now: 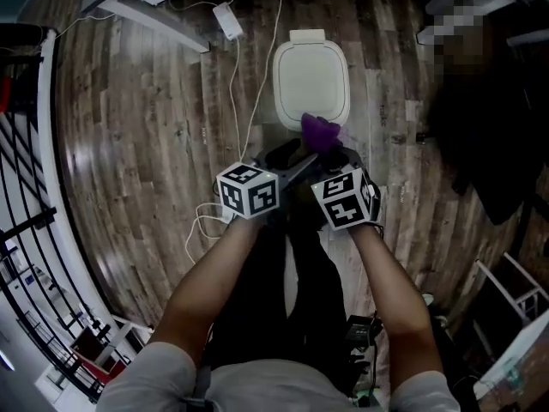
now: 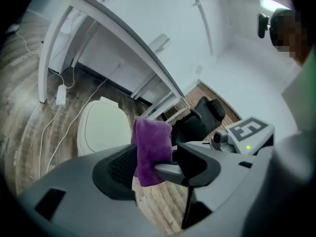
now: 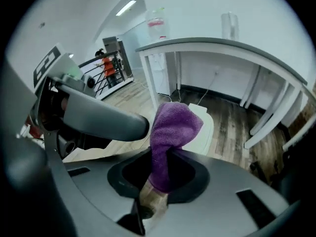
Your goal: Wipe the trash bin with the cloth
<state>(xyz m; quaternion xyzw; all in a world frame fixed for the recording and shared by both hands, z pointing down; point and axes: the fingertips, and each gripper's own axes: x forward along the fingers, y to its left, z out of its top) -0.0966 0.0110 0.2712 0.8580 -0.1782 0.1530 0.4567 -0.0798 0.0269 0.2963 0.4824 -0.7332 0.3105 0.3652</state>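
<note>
**A:** Right gripper point(image 3: 160, 177): jaws pinched on the purple cloth point(image 3: 173, 132). A rounded wad stands up past the tips and a tail hangs below. Left gripper point(image 2: 155, 169): jaws spread wide, pads pressing nothing, though the cloth shows in the gap between them.

**B:** Reason for the hold?

**A:** Judged: the wad standing proud of the tips gives a soft face to rub with, so jaw plastic need not meet the trash bin point(image 1: 310, 80). Left is free to steady or re-fold.

**B:** Cloth relative to the bin?

**A:** Over the bin's near edge, in the air, apart from the closed lid. Both grippers sit just on the person's side of the bin.

**B:** Surroundings?

**A:** White cables point(image 1: 238, 110) on the wood floor just left of the bin, with an adapter point(image 1: 228, 20) beyond them. Desk legs point(image 1: 146, 7) further left, well apart. Office chair point(image 2: 206, 113) right of the bin in the left gripper view. Nothing lies between cloth and lid. The cables could snag if the bin shifts.
</note>
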